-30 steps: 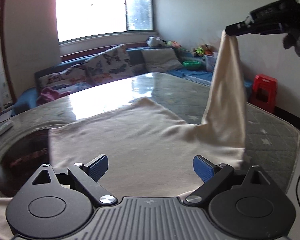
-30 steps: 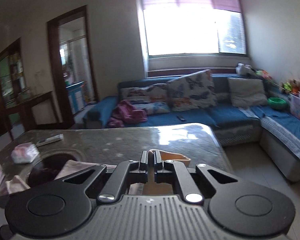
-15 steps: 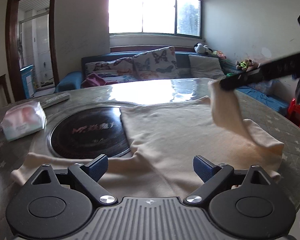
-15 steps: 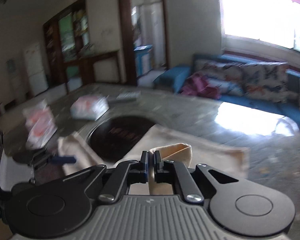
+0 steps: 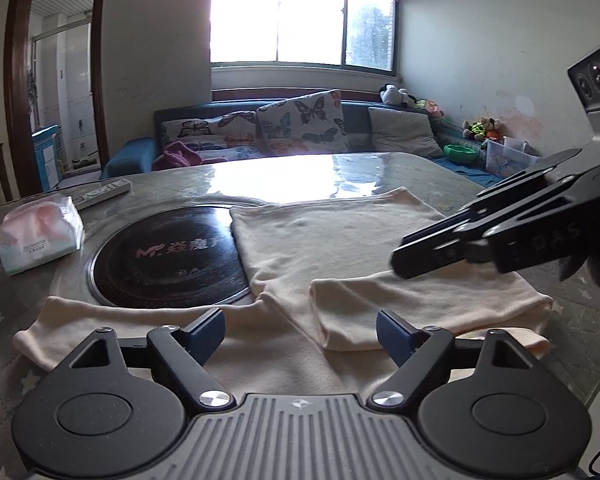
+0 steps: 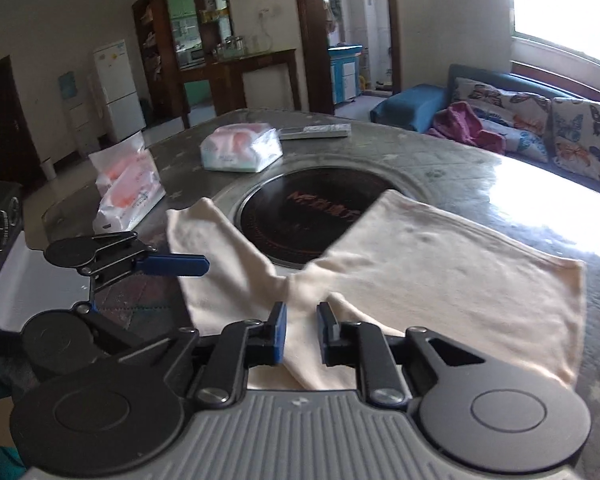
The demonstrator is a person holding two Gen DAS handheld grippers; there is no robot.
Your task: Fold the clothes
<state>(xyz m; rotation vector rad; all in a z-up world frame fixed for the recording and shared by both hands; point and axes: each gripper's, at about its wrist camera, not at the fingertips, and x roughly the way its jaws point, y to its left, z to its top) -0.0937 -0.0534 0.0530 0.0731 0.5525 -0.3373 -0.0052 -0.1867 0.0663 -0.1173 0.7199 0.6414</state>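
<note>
Left gripper [image 5: 300, 330] stands wide apart with nothing between its pads, its jaws just having narrowed a little, low over the near edge of the cream garment [image 5: 340, 248]. That garment lies flat on the table [image 5: 440, 172], just right of the round black cooktop [image 5: 164, 256], one sleeve folded across it. Right gripper [image 6: 301, 330], right of the cooktop, has just parted slightly; the folded sleeve lies loose between its jaws.
</note>
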